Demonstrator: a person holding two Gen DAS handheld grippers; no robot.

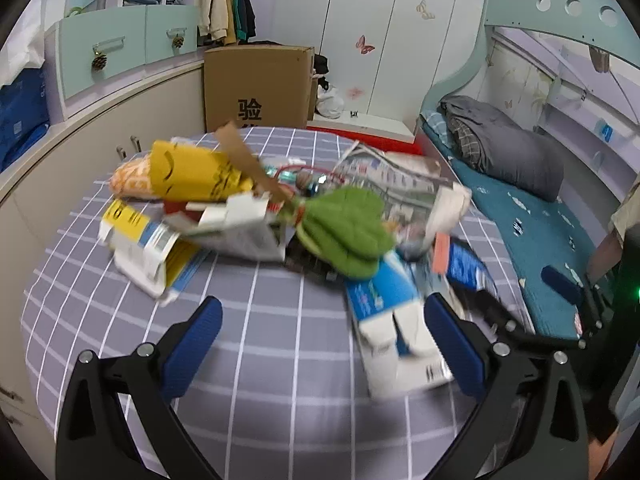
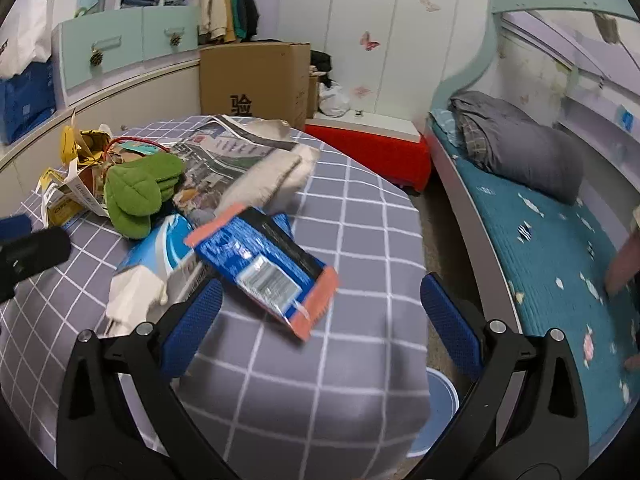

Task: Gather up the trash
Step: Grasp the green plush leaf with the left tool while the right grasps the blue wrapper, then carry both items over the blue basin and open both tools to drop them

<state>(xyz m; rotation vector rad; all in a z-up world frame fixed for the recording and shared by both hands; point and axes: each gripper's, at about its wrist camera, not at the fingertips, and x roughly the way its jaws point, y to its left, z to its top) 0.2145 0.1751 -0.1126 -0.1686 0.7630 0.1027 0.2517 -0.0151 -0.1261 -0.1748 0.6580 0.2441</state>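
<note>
1. Grey checked cloth point(image 1: 280, 360) covers the table where I work, in a bedroom with a bed point(image 2: 540, 248) on the right side.
2. My left gripper point(image 1: 322, 326) is released, with its blue pads wide apart above the bare cloth; it holds nothing.
3. My right gripper point(image 2: 320, 308) is released too, with nothing between its jaws.
4. Just ahead of the right gripper I see a blue snack wrapper point(image 2: 264, 268) with orange ends. It lies partly on a blue and white carton point(image 1: 394, 320).
5. Behind them the trash makes one pile: a green leaf-shaped cloth point(image 1: 344, 232), a crumpled newspaper point(image 2: 240, 156), a yellow box point(image 1: 192, 172).
6. Farther, a brown cardboard box point(image 1: 258, 88) stands on the floor before white wardrobe doors point(image 1: 360, 20).
</note>
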